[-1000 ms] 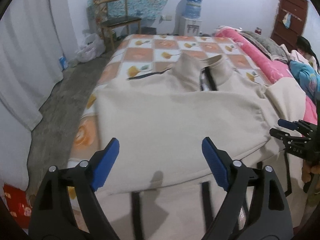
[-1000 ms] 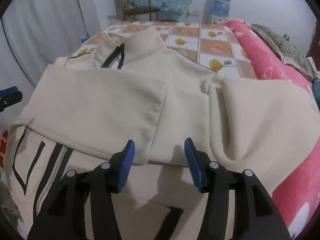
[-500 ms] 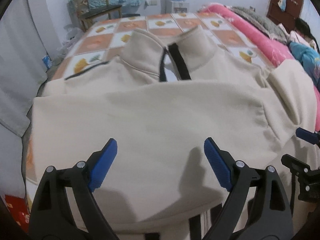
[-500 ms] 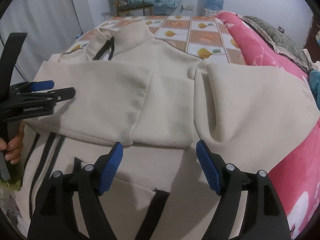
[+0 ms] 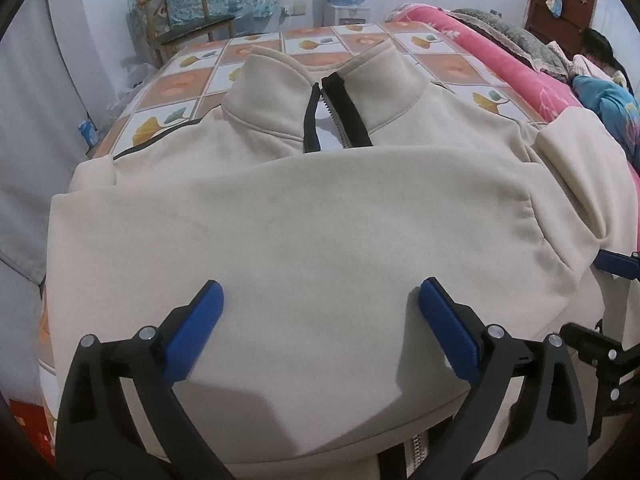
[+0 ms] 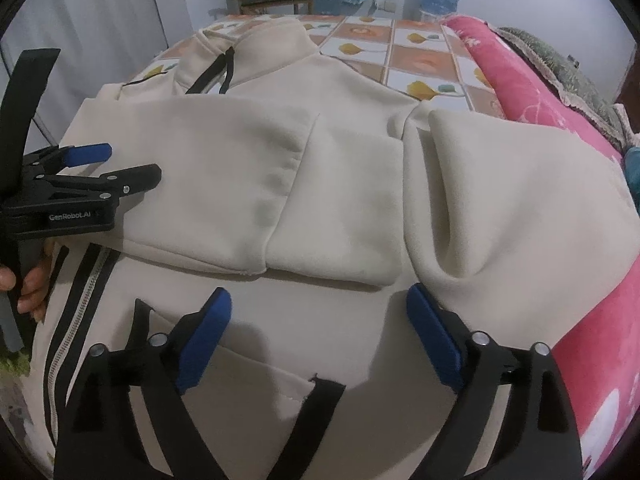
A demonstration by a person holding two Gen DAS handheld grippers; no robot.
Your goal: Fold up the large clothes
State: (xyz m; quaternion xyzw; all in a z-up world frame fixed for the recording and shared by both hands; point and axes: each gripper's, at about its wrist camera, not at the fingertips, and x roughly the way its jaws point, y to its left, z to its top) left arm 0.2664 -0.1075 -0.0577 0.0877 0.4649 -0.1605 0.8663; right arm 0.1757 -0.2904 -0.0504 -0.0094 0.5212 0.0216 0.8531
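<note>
Jacket [image 5: 304, 216]: cream, zip-front, black trim, lying face up across the bed [image 5: 360, 40] with its collar [image 5: 320, 92] toward the far end. One sleeve [image 6: 256, 184] is folded across the chest, its cuff [image 6: 340, 216] lying flat; the other sleeve [image 6: 520, 208] is bunched in a loose roll beside the pink blanket [image 6: 540, 92]. Your left claw [image 5: 320, 320] hangs over the folded sleeve with jaws wide apart and nothing between them; they have just been opening. Your right claw [image 6: 320, 328] hovers near the cuff edge, jaws likewise spread and holding nothing, also just opened. Step in hand, as it reads: the first sleeve is laid and released, and the second sleeve waits. To do it well, take the bunched sleeve near its cuff with the right claw, lift it enough to shake out the roll, and lay it straight over the first. Keep the left claw low on the chest to pin the layer already placed, since soft fleece drags easily.
</note>
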